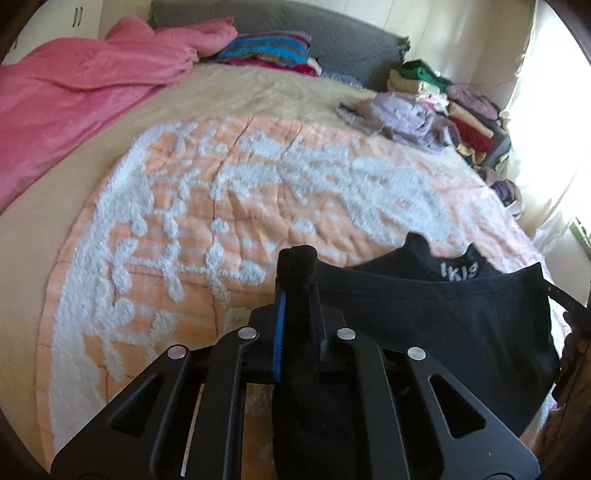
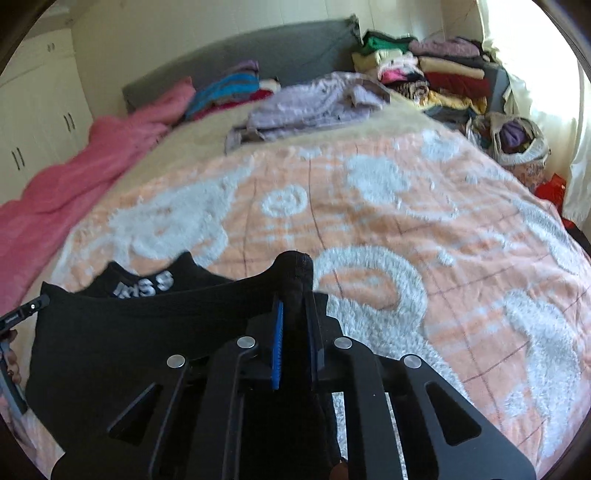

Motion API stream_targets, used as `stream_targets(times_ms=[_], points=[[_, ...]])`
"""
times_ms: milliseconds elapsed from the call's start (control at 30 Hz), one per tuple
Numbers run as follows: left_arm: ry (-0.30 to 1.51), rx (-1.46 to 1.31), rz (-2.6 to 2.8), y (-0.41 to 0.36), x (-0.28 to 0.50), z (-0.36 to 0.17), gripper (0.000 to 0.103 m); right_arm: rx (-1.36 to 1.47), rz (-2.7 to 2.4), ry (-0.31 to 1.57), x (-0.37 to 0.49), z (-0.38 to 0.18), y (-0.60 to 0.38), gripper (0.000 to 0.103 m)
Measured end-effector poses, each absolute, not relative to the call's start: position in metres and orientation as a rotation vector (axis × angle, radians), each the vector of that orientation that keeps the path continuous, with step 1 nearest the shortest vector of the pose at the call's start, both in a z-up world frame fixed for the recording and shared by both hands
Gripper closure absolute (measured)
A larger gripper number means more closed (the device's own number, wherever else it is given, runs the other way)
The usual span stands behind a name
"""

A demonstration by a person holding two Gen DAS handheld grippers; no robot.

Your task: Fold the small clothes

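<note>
Item: black garment (image 1: 424, 325), small, white lettering near neckline. Hanging stretched btwn both claws over near edge of bed (image 1: 258, 96), above peach-and-white tufted blanket (image 1: 258, 192).

L claw (image 1: 295, 269): jaws closed, pinching one top corner of garment; fabric bunching over the fingertips, blue pad (image 1: 279, 332) showing beside the cloth. From this view the garment is spreading off to the right.

R claw (image 2: 297, 273): jaws closed, pinching the other top corner; blue pad showing here too. From this view the garment is spreading off to the left, lettering partly legible, blurred.

Other claw's tip and part of a hand (image 2: 13, 363) showing at left edge of R-wrist view.

Surroundings:
- Pink blanket (image 1: 74, 96), rumpled, lying along far left side of bed.
- Grey headboard (image 1: 332, 33) at far end.
- Striped folded stack (image 1: 269, 51), blue/pink, sitting by headboard.
- Lilac garment (image 2: 314, 99), loose heap, lying on far right part of bed.
- Folded clothes pile (image 2: 436, 70), mixed colours, stacked at far right corner.
- Bag w/ purple cloth (image 2: 517, 140), beside bed, right.
- White cupboards (image 2: 37, 122) standing at left wall.
</note>
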State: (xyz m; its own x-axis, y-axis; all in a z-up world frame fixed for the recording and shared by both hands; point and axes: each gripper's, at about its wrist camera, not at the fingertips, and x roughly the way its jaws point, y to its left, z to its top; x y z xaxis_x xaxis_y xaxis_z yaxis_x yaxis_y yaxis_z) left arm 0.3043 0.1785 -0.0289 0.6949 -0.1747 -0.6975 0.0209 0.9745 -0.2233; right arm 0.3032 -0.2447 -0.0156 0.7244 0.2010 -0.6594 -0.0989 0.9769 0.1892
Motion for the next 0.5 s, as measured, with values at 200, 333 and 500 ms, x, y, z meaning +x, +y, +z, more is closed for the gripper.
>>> stream_targets(times_ms=[200, 333, 500], points=[[0.722, -0.2, -0.114, 0.177, 0.308, -0.009, 0.099, 0.153, 0.142, 0.7, 0.307, -0.007, -0.249, 0.094], [0.754, -0.188, -0.092, 0.177, 0.318, -0.024, 0.099, 0.167, 0.119, 0.737, 0.317, -0.021, -0.25, 0.094], [0.797, -0.176, -0.079, 0.177, 0.322, -0.039, 0.099, 0.18, 0.091, 0.76, 0.319, -0.031, -0.252, 0.094]])
